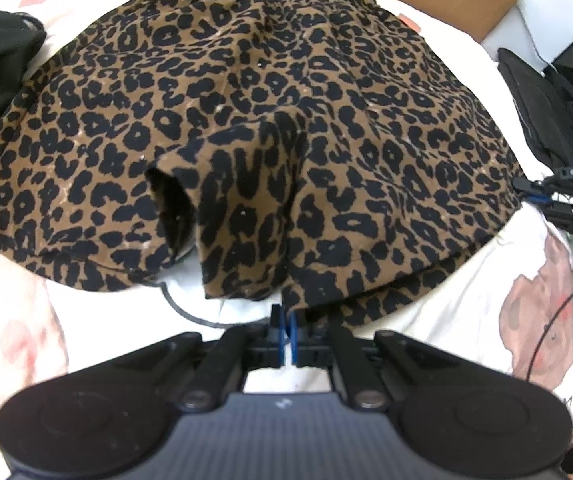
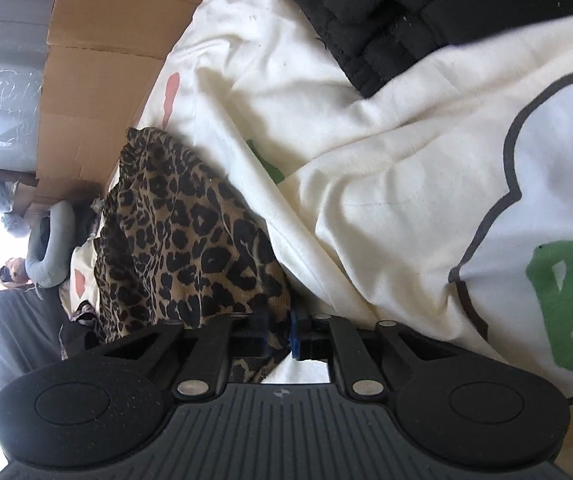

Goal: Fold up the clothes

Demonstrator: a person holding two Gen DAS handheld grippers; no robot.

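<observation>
- The brown leopard-print fabric garment [image 1: 270, 120] lies spread on the cream cartoon-print bed cover [image 1: 446, 304], its gathered waistband on the far side and its hem near the cameras.
- Risk, as I judge it: the thin cloth could slip from either pinch during a lift, or the raised ridge mid-hem could get creased into a fold.
- Left tongs [image 1: 288, 326]: all but closed, nipping the near hem.
- Right tongs [image 2: 282, 326]: narrowly closed on the garment's right edge, cloth bunched between the blue pads [image 2: 295, 330].
</observation>
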